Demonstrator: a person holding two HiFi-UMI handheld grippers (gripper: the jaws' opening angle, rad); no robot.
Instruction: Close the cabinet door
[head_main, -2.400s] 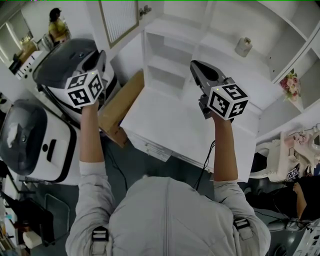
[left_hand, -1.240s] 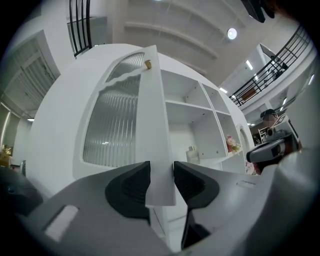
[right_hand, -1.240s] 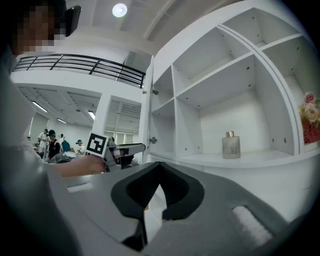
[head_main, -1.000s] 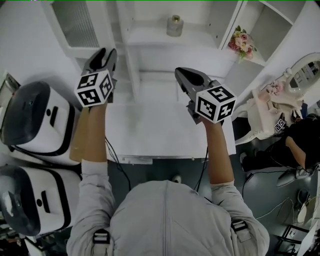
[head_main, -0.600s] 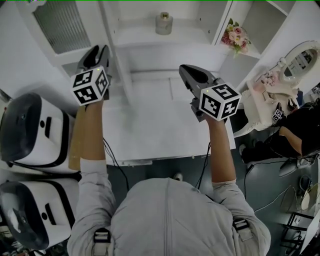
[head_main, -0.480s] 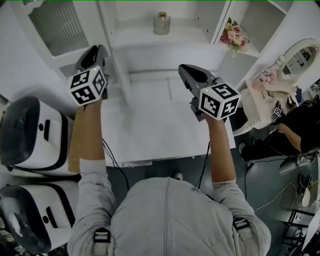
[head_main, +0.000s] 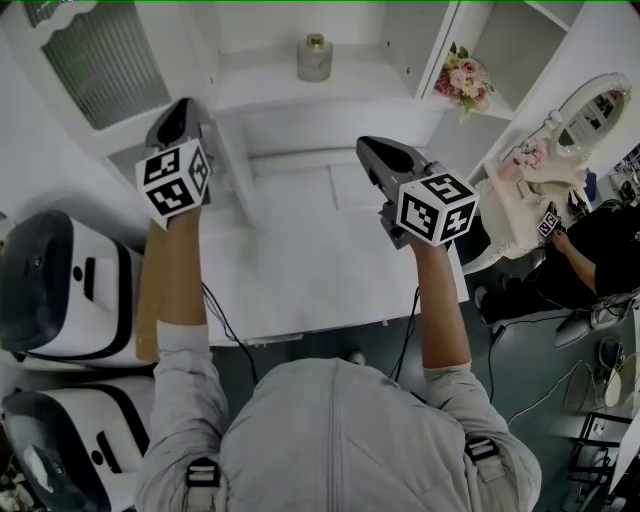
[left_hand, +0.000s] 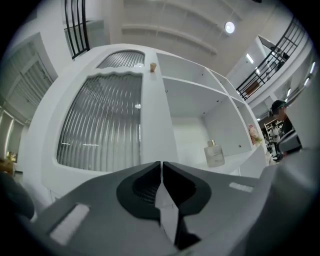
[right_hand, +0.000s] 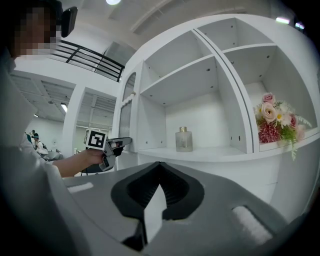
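Two handheld grippers are raised in front of the tall white cabinet (head_main: 330, 115), and as far as I can judge the job has hardly begun. The white cabinet door (head_main: 105, 60), the one with a ribbed glass panel, hangs swung out at the left, clear of the cabinet front it should lie against.

The left gripper (head_main: 178, 105) sits just beside the door's lower edge, and I cannot tell whether it touches. Its jaws are closing and are all but together, with nothing between them, so it looks set to push rather than grab. The right gripper (head_main: 370, 147) is held over the flat white countertop (head_main: 300, 260), apart from the door, its jaws clenched together on nothing.

On an open shelf stands a small clear glass bottle with a gold cap (head_main: 314, 58). Further right is a bunch of pink flowers (head_main: 459, 78). Both are set back on their shelves, so neither looks likely to foul the door.

What is left, I'd say, is the whole swing. The left gripper has to bear on the door's face or edge and carry it round until it meets the frame.
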